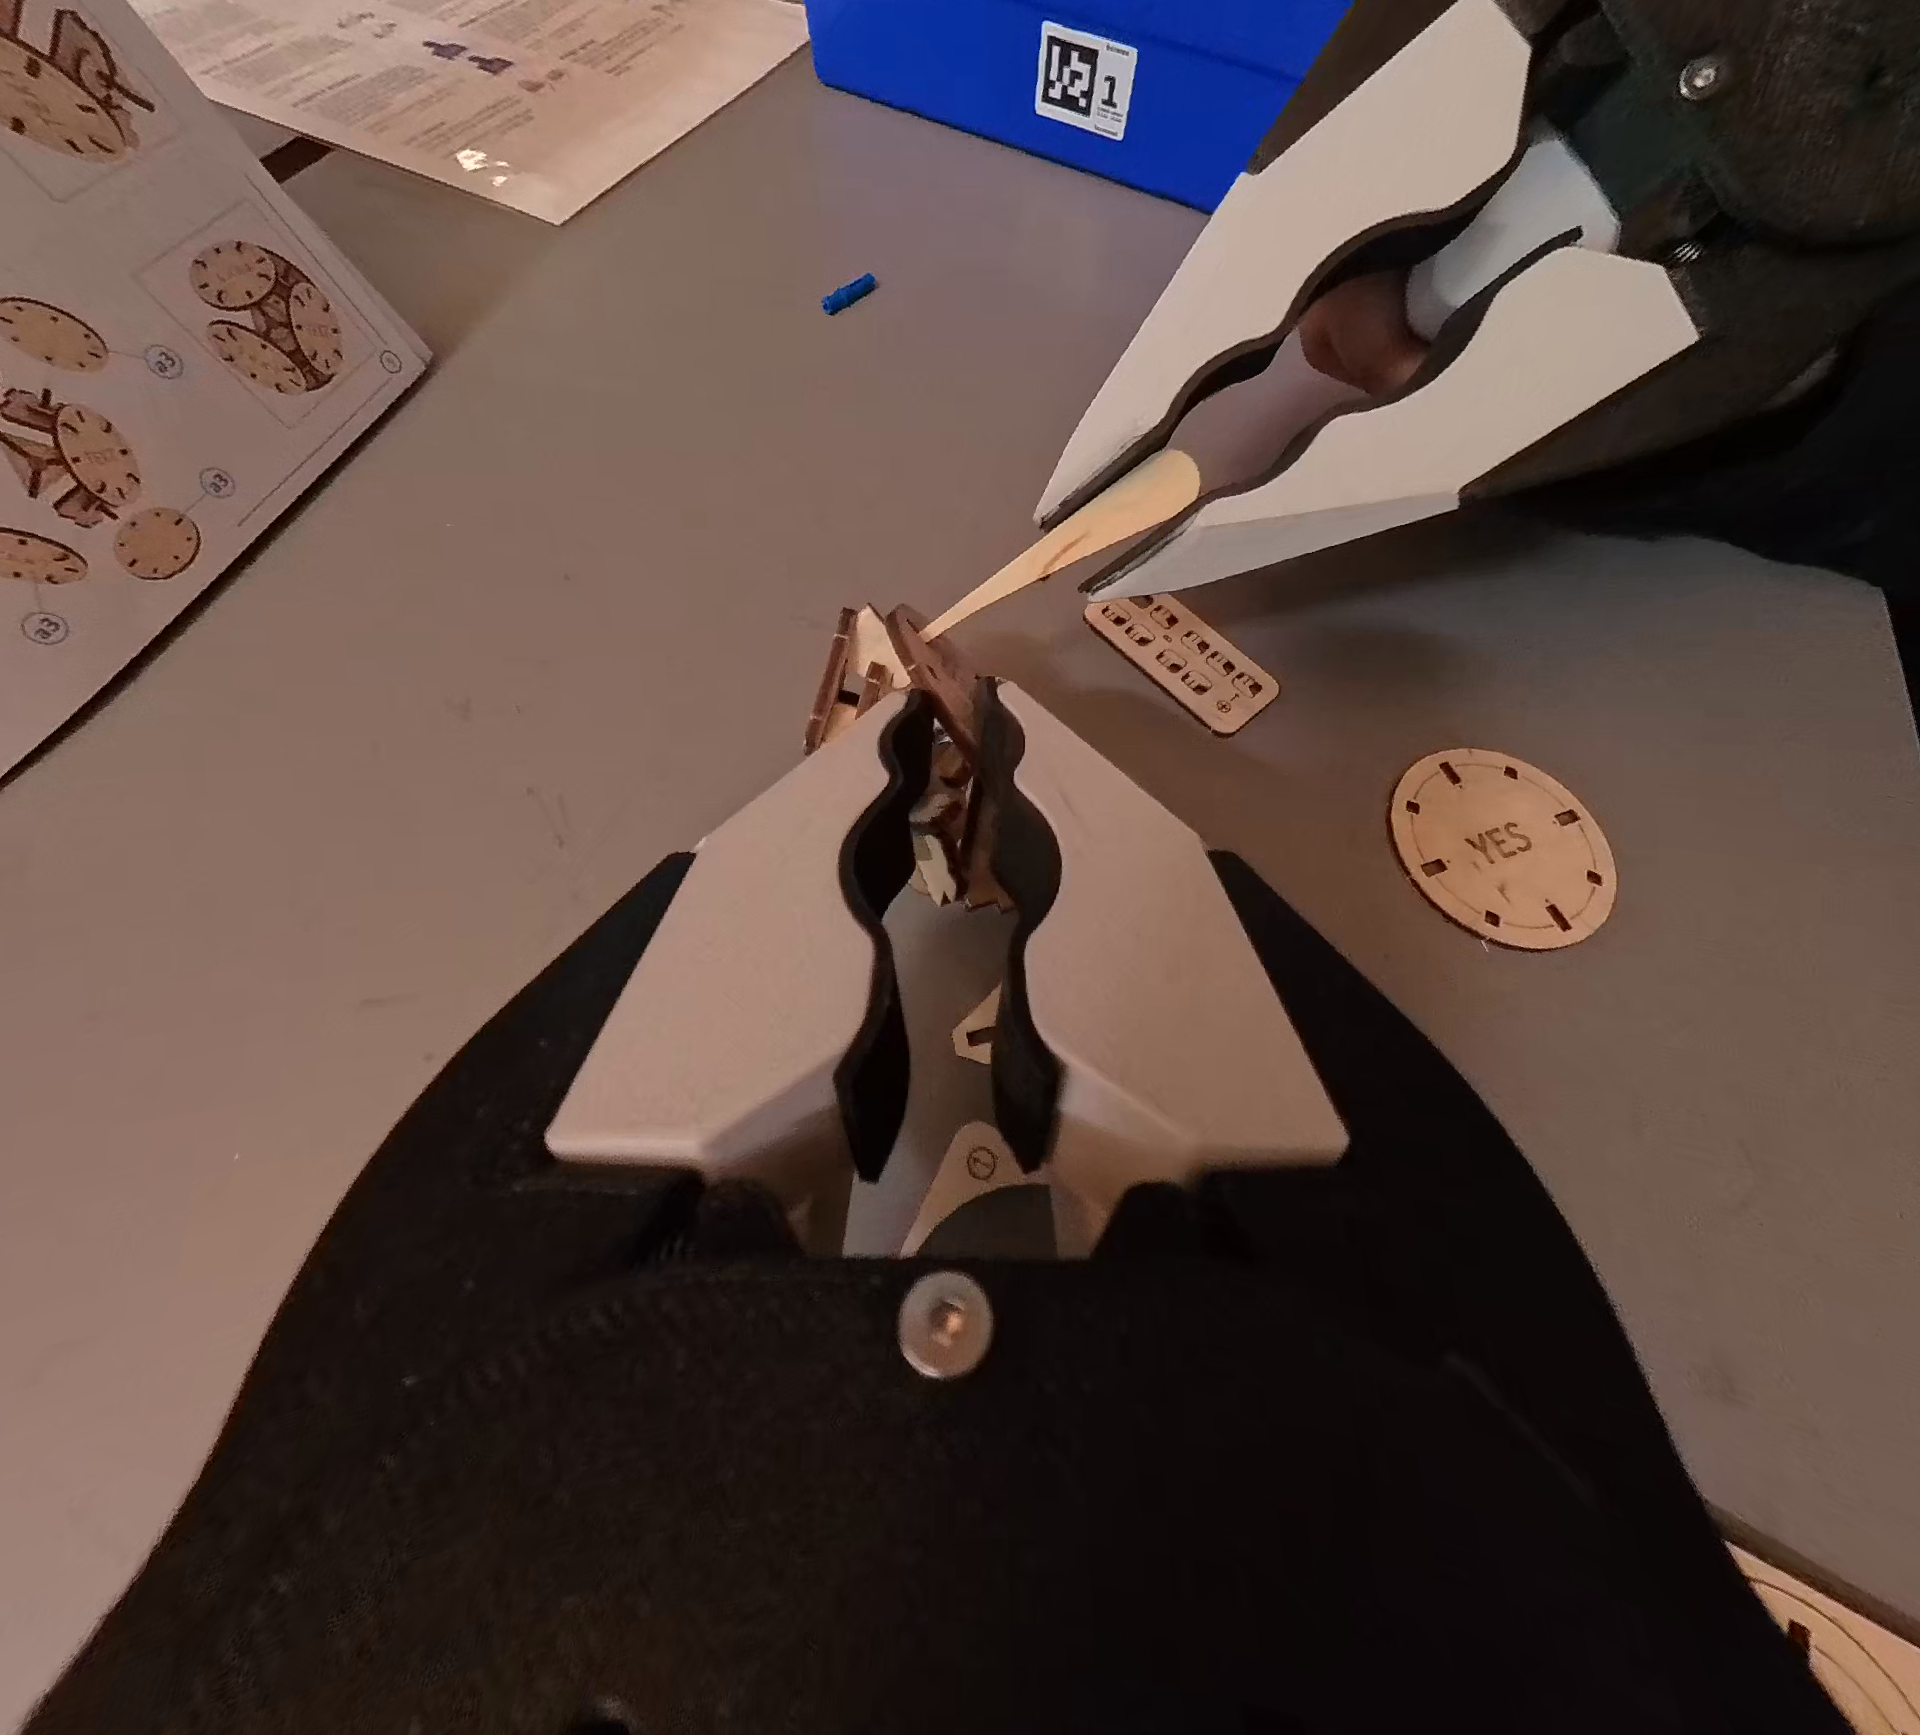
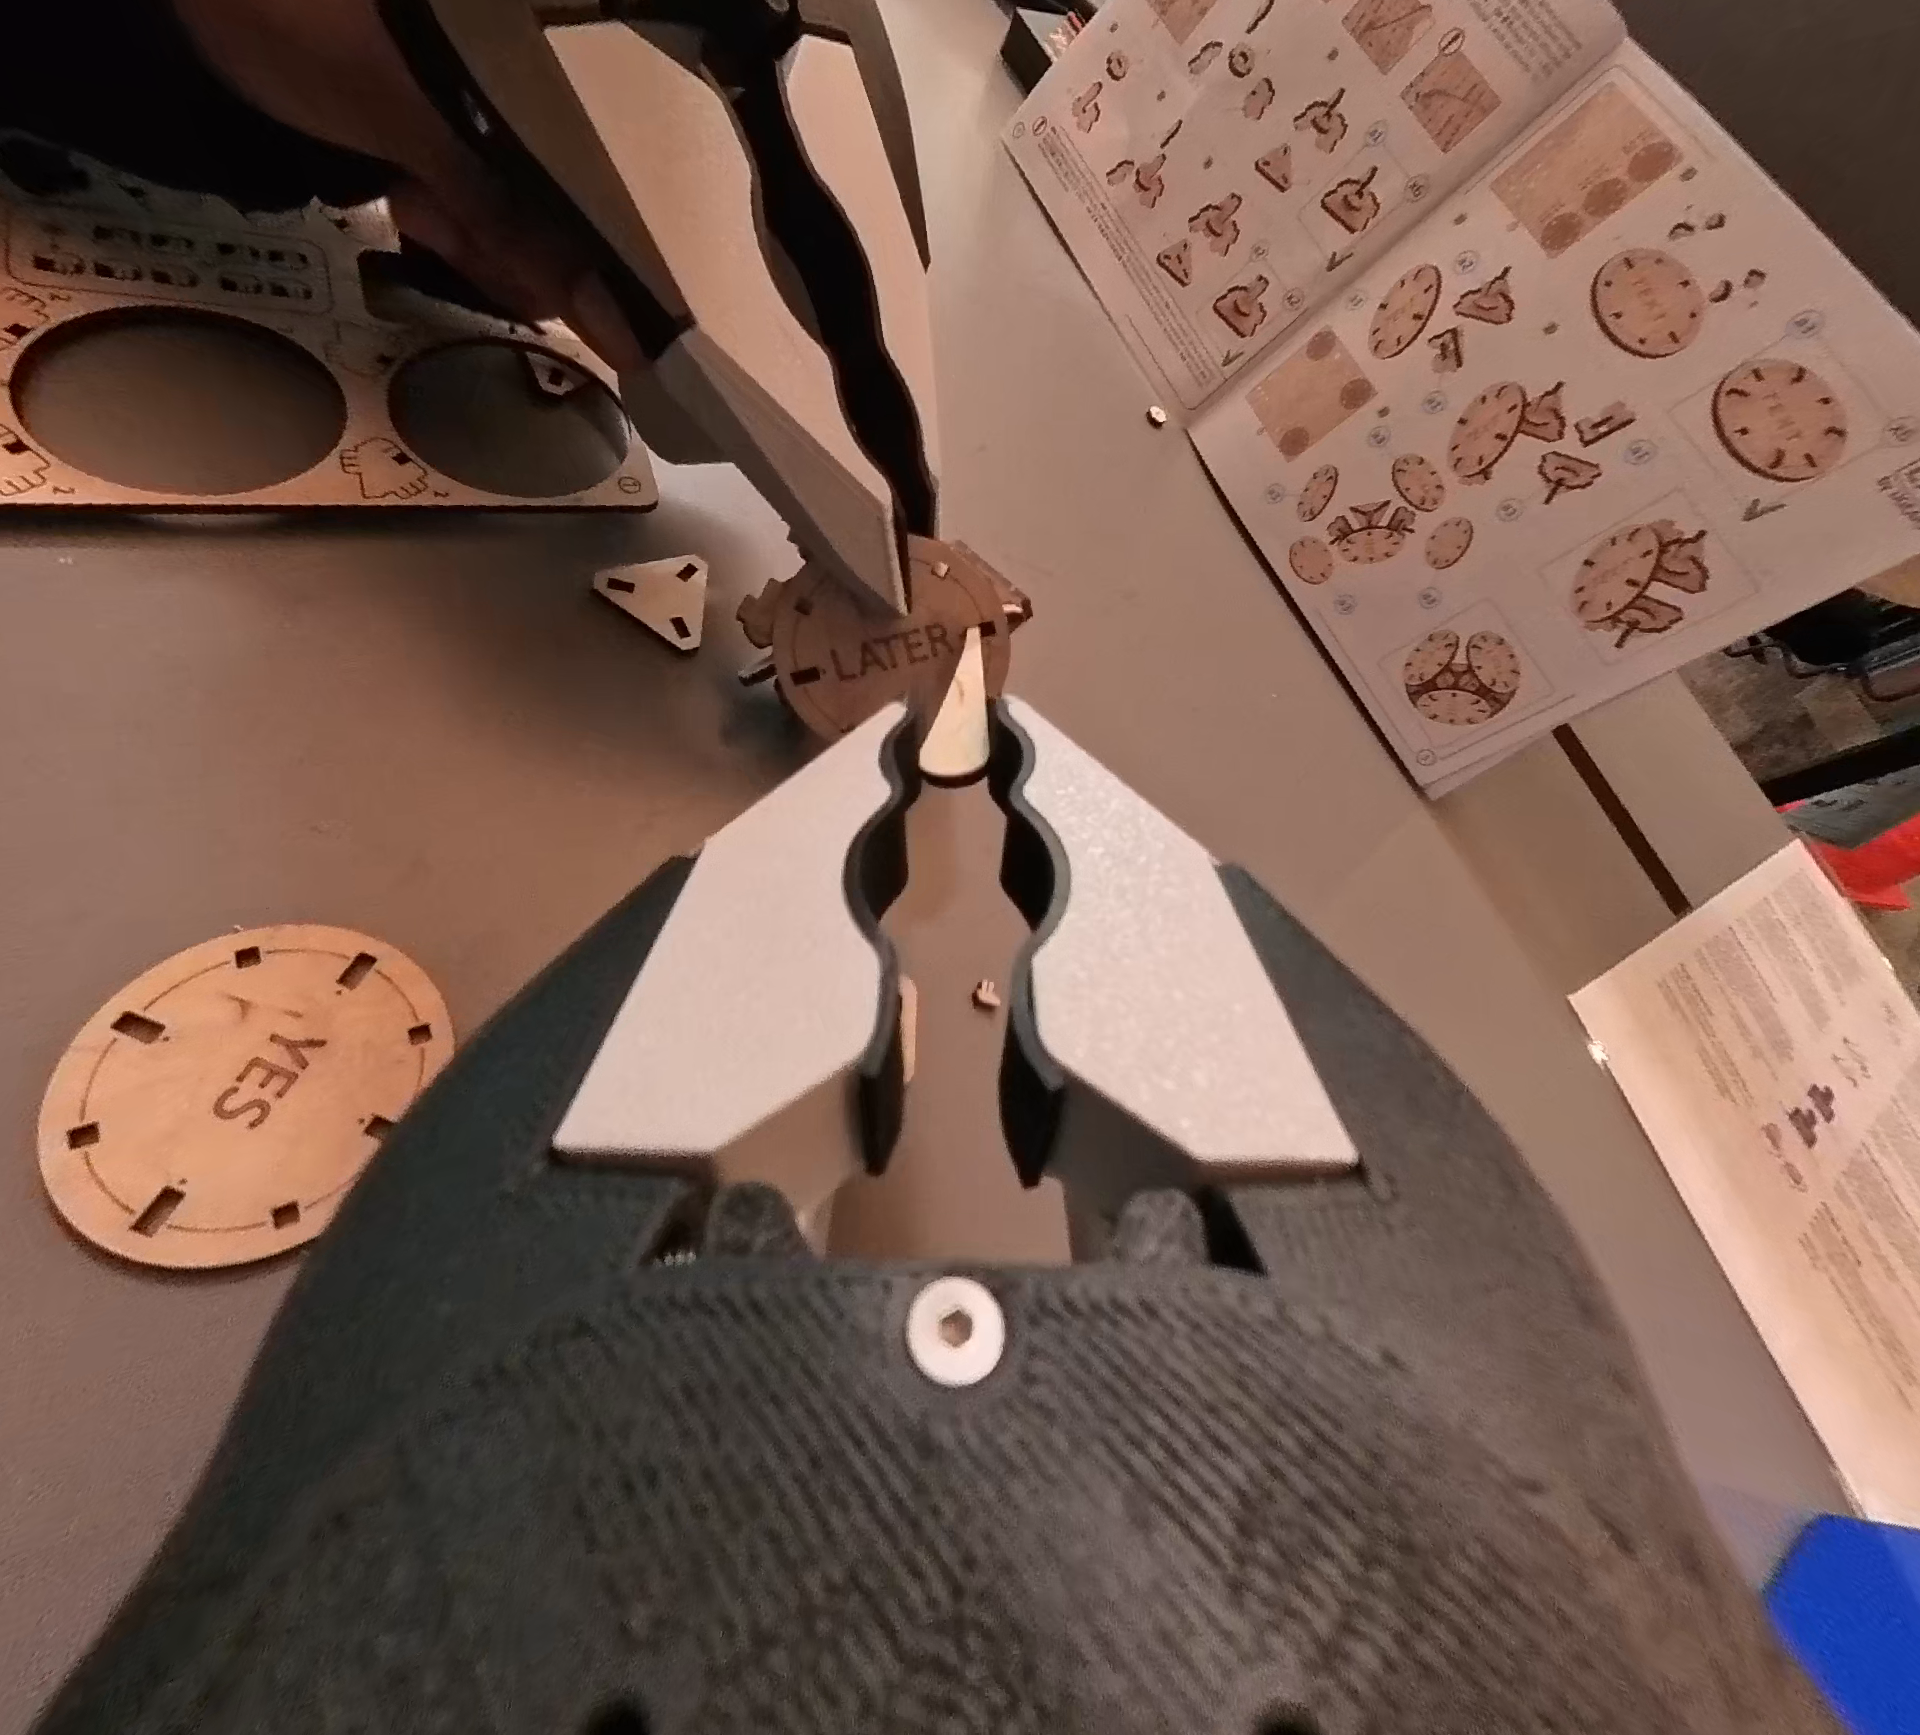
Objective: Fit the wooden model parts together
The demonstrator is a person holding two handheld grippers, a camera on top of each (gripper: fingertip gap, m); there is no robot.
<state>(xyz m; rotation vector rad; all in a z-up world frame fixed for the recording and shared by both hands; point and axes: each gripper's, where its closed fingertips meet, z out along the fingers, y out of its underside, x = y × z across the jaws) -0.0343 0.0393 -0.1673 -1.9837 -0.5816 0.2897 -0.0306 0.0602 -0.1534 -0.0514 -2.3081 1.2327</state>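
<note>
Pale wood in my right fingers (image 2: 951,729): they're clamped narrow on a tapered light wooden stick (image 2: 958,703), its tip touching the round engraved brown wooden disc assembly (image 2: 883,646) that my left fingers (image 1: 940,719) grip by its edge, just above the grey surface (image 1: 520,750). To the side lies a loose round wooden disc (image 2: 244,1098), then a small wooden triangle (image 2: 655,599), and beyond it the open instruction booklet (image 2: 1507,335).
</note>
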